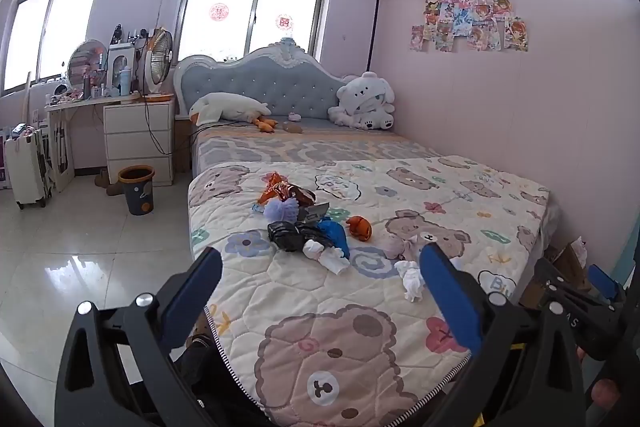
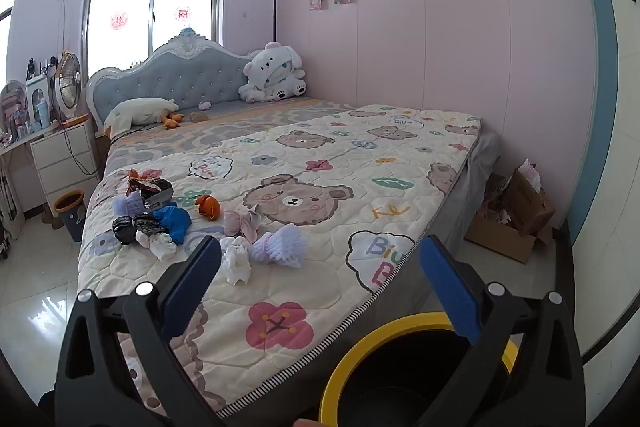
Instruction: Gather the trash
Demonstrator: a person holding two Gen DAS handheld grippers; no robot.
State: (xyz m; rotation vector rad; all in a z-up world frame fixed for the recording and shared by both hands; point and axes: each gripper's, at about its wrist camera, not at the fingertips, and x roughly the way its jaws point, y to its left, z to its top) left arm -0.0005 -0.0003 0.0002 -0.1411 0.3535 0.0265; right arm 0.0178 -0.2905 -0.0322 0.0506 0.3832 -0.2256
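Trash lies in a loose pile on the bear-print quilt [image 1: 360, 307]: a black wrapper [image 1: 290, 235], a blue bag [image 1: 334, 233], white tissues [image 1: 330, 257], an orange piece [image 1: 359, 225], a purple foam net [image 1: 280, 209] and a brown snack bag [image 1: 290, 191]. In the right wrist view the pile [image 2: 152, 223] sits left, with a white tissue [image 2: 236, 261] and a purple foam net [image 2: 284, 247] nearer. A yellow-rimmed black bin [image 2: 400, 367] stands below my right gripper [image 2: 320, 267]. My left gripper [image 1: 320, 271] is open and empty before the bed's foot. My right gripper is open and empty.
A dark bin with an orange rim [image 1: 137, 194] stands on the tiled floor by white drawers [image 1: 138, 143]. A cardboard box [image 2: 516, 215] sits by the pink wall. Plush toys [image 1: 364, 103] lie at the headboard. A white suitcase [image 1: 28, 167] stands at left.
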